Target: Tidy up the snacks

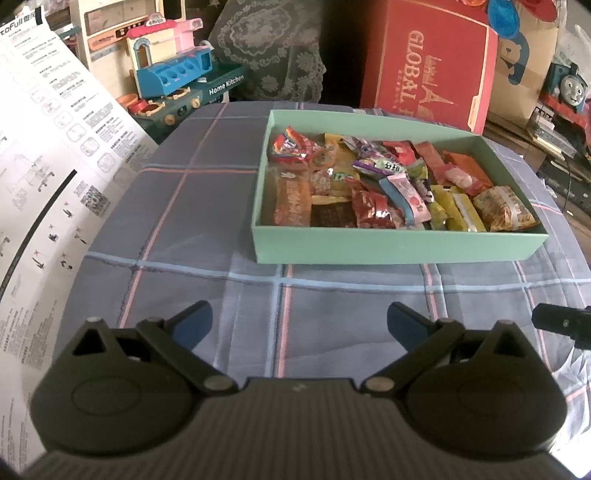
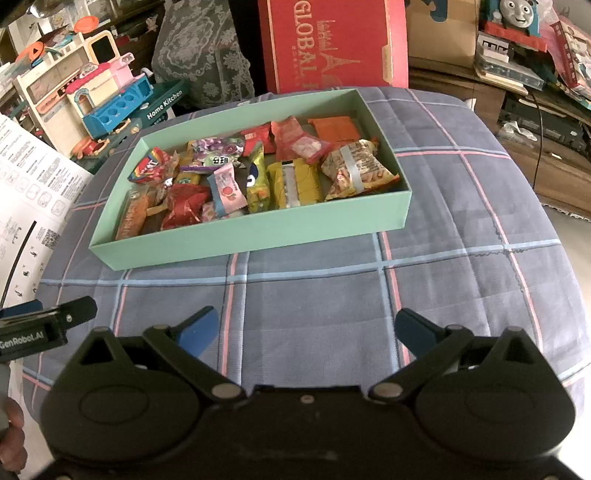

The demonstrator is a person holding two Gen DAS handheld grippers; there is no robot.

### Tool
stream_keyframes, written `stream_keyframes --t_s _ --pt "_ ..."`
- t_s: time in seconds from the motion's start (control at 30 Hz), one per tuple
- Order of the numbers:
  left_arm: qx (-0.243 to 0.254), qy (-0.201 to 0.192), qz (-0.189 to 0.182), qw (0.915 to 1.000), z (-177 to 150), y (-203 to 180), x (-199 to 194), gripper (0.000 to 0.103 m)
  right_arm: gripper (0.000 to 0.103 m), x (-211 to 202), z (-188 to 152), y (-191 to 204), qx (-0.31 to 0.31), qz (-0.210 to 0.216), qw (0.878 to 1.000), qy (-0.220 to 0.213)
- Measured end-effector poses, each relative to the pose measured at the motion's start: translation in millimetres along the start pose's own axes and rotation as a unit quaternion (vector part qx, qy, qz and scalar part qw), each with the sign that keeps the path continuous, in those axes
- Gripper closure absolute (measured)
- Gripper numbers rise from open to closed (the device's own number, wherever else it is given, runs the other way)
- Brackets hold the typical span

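Note:
A shallow mint-green box sits on the plaid blue cloth and holds several wrapped snacks, among them a red packet, a yellow packet and an orange-patterned bag. My left gripper is open and empty, low over the cloth in front of the box. My right gripper is open and empty, also in front of the box, to the right of the left one. The left gripper's side shows in the right wrist view.
A large white printed sheet stands at the left edge. A toy kitchen, a red "GLOBAL" box and a toy train stand behind the table. The plaid cloth spreads around the box.

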State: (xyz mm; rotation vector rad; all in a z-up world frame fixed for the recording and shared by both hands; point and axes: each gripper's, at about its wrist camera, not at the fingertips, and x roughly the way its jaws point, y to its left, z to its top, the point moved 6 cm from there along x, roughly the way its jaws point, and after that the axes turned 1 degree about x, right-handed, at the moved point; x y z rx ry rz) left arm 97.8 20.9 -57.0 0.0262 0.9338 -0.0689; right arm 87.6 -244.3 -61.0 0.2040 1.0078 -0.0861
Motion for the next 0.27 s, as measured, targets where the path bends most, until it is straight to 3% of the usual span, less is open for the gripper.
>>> stream_keyframes --t_s 0.27 --pt "0.011 0.004 -0.003 0.9999 -2.4 -4.1 0.9 0.000 0.000 0.5 2.1 1.7 -0.004 -0.005 1.000 0.002"
